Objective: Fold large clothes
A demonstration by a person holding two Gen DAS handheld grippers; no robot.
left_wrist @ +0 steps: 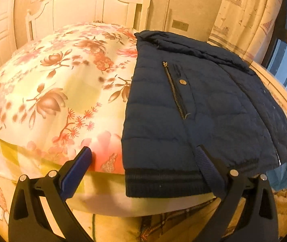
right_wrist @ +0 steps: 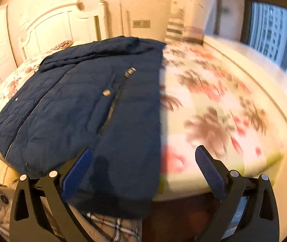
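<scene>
- My left gripper (left_wrist: 143, 155) sits nearest, jaws wide apart and holding nothing, hanging over the near edge of the bed (left_wrist: 48, 92); one finger lies over the jacket's ribbed hem (left_wrist: 163, 179), the other over bare floral bedspread.
- My right gripper (right_wrist: 143, 155) is likewise spread and empty, straddling the jacket's other side edge near the same near edge of the bed (this view is motion-blurred, so I trust it less).
- The navy quilted jacket (left_wrist: 204, 104) lies flat on the bedspread, hem toward me at the near edge, collar toward the headboard (left_wrist: 87, 6). I judge both sides are already turned inward, leaving a narrow panel; that would explain why the grippers flank the hem, ready to lift it toward the collar.
- On the jacket I see a slanted pocket zip (left_wrist: 173, 88), a metal snap (left_wrist: 182, 82) and the front zip, but no brand or label I can read.
- Farther off stand a wall switch plate (left_wrist: 180, 25), a patterned curtain (left_wrist: 244, 16) and a window; no legible writing there.
</scene>
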